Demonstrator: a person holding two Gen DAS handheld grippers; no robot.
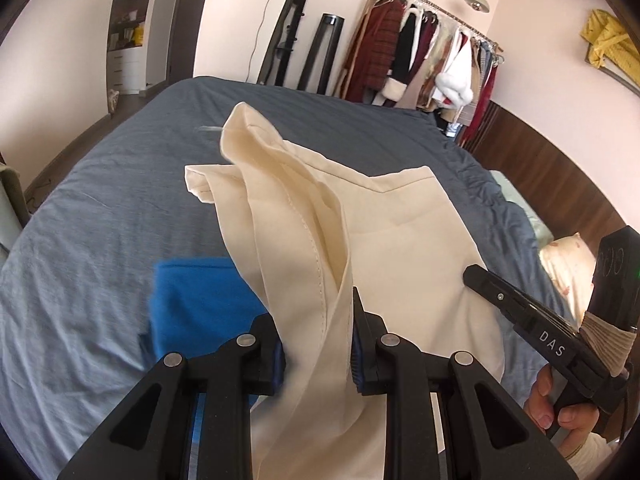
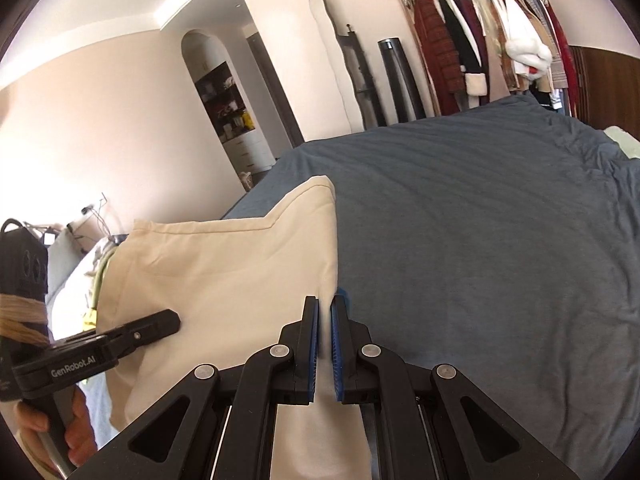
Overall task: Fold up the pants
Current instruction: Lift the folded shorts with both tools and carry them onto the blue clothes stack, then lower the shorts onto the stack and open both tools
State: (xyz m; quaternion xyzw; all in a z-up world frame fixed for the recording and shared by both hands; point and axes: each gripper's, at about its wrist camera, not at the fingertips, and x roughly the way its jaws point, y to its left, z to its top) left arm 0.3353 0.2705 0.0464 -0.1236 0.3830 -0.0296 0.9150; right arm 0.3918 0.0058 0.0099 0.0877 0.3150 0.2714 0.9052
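Cream pants (image 1: 400, 240) lie partly spread on the blue-grey bed (image 1: 100, 200). One cream leg drapes up from the bed and runs between the fingers of my left gripper (image 1: 316, 344), whose jaws stand apart with the cloth loose between them. In the right wrist view my right gripper (image 2: 325, 344) is shut on the right edge of the pants (image 2: 224, 272), which are lifted off the bed (image 2: 480, 240). The right gripper also shows in the left wrist view (image 1: 476, 276) against the pants. The left gripper also shows in the right wrist view (image 2: 168, 320).
A folded bright blue garment (image 1: 200, 300) lies on the bed under my left gripper. A clothes rack (image 1: 432, 52) stands behind the bed. Pillows (image 1: 568, 264) lie at the bed's right end. A yellow garment (image 1: 612, 40) hangs on the wall.
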